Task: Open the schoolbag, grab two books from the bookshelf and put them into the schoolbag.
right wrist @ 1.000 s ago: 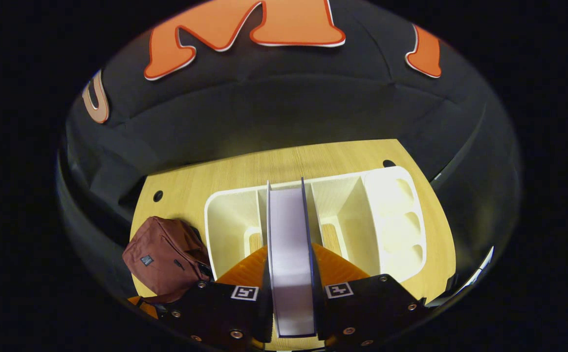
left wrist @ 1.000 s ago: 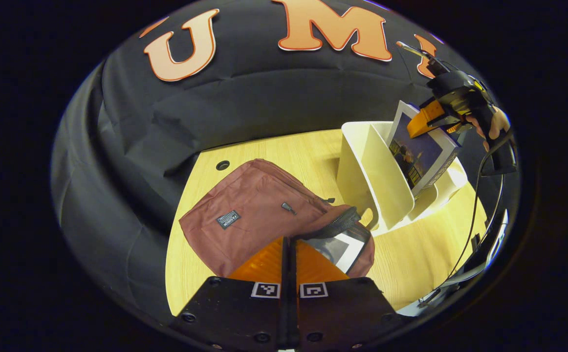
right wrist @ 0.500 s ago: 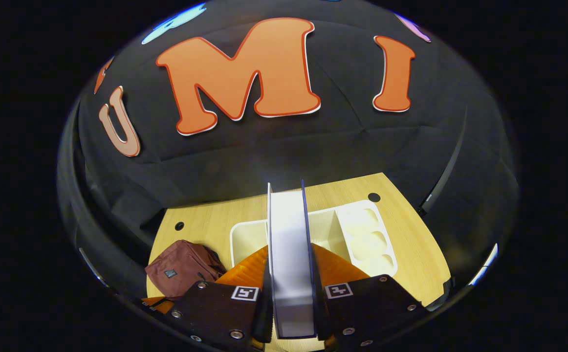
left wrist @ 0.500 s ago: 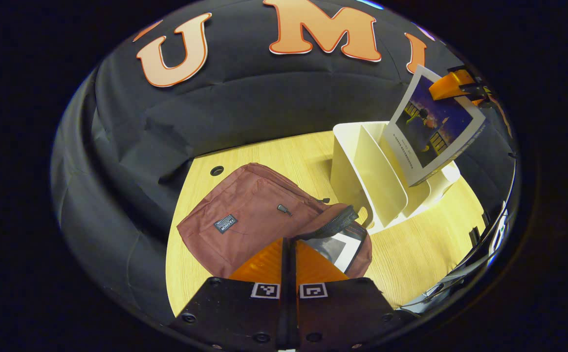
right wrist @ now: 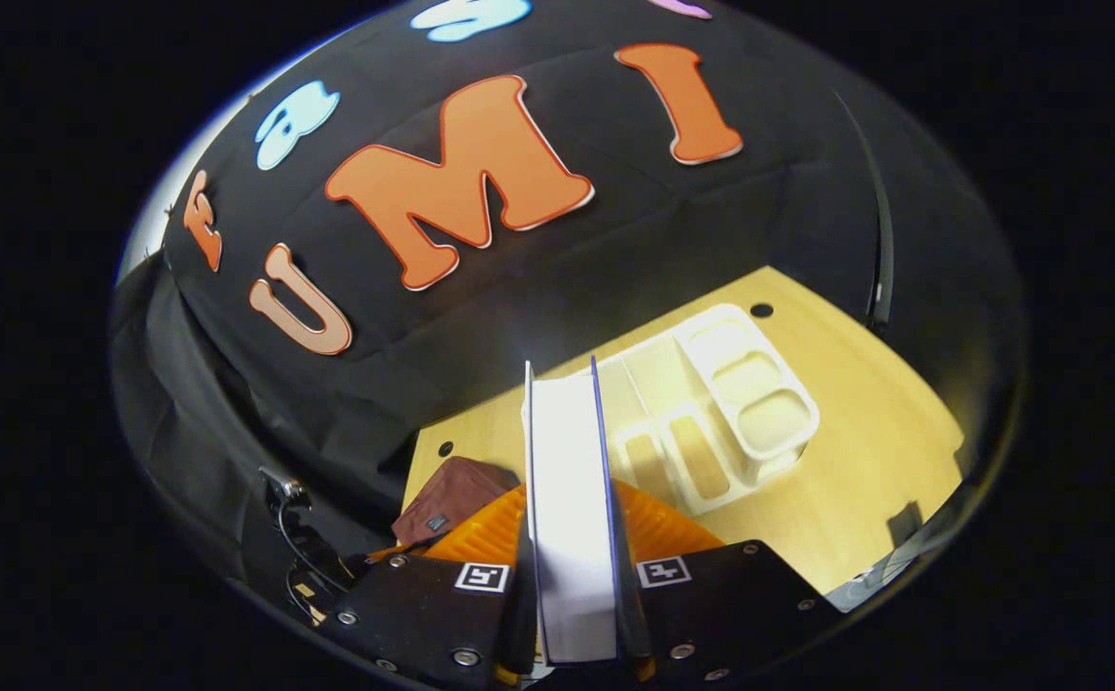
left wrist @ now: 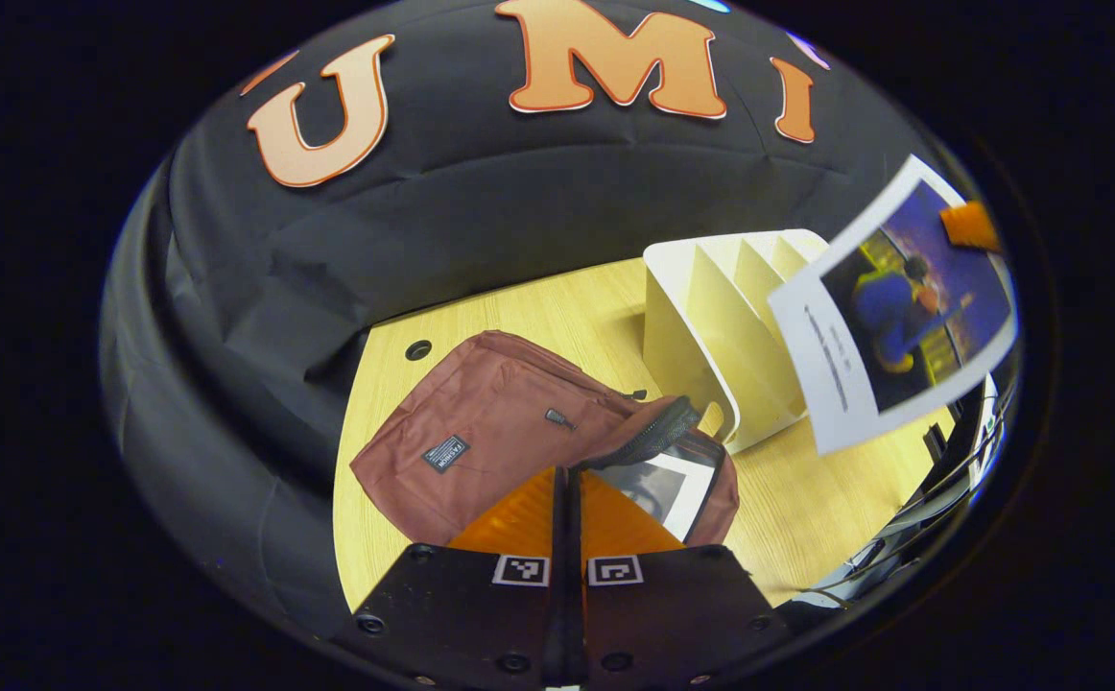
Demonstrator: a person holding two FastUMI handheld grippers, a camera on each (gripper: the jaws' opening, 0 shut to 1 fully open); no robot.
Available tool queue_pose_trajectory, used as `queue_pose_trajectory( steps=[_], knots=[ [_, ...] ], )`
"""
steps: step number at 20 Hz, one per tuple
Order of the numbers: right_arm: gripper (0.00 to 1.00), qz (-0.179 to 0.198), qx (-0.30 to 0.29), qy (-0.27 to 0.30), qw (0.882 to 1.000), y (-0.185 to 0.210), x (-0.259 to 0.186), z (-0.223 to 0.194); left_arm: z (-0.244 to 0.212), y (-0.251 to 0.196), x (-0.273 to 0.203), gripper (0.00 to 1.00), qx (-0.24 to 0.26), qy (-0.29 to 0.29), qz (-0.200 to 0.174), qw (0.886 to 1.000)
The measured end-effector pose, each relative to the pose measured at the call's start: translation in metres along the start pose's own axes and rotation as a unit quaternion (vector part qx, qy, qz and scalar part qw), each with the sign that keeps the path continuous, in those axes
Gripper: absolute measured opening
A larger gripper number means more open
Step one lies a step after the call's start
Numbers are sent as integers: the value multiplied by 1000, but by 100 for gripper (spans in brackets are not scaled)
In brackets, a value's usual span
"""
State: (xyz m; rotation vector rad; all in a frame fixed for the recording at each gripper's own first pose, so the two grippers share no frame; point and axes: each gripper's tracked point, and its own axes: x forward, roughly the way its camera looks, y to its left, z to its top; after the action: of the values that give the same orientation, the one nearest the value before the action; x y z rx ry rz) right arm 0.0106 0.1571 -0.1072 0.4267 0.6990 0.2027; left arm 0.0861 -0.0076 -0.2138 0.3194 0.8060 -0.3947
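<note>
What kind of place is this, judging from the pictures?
Probably a staged desk in a recording booth: a wooden table against a black cloth wall, with a white bookshelf and a maroon schoolbag on it.

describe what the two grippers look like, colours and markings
Both are built alike. The left gripper has two translucent orange ribbed fingers on black blocks fastened with screws, each block carrying a small black-and-white square marker. The right gripper shows the same orange fingers, black screwed blocks and square markers. Thin black cables lie at the lower left of the right gripper view.
</note>
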Motion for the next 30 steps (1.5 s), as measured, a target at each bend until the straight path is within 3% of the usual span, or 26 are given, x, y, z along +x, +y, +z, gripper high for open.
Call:
queue_pose_trajectory(
  steps=[5,12,20,30],
  knots=[
    [34,59,129,50,989,-19,8,-71,3,0,0,1,30,-4,-2,1000],
    [34,117,252,86,957,-2,66,-141,16,-5,-9,1,60,-19,-4,998],
    [34,145,308,82,937,44,148,-178,34,-12,-22,1,60,-41,1,997],
    [34,146,312,54,937,101,210,-179,50,-39,-31,1,75,-45,-28,996]
  ],
)
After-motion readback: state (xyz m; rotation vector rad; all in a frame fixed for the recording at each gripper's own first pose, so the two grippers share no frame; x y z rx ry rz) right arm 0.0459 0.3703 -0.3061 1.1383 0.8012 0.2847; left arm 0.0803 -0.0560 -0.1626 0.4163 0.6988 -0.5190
